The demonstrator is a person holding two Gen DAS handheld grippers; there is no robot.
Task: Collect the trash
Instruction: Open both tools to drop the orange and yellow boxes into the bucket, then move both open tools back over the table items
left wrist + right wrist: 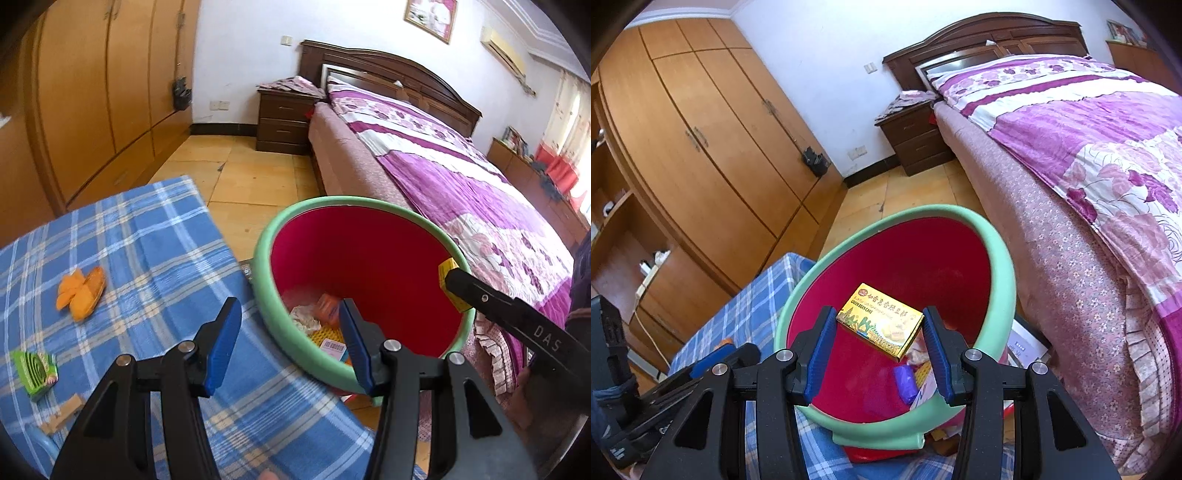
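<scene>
This is a bedroom in a home. A bed [1071, 155] with a purple flowered quilt [461, 177] stands beside a dark nightstand [284, 120]. Tall wooden wardrobes [713, 147] line the wall.

One red bin [369, 251], one yellow box [881, 320] — plus one orange wrapper [82, 293] and one green packet [35, 370].

A round plastic bin [364, 258] was crimson inside with a mint-green rim. The tabletop [155, 251] wore blue-and-white plaid cloth; the bed quilt [1082, 122] was purple floral.
</scene>
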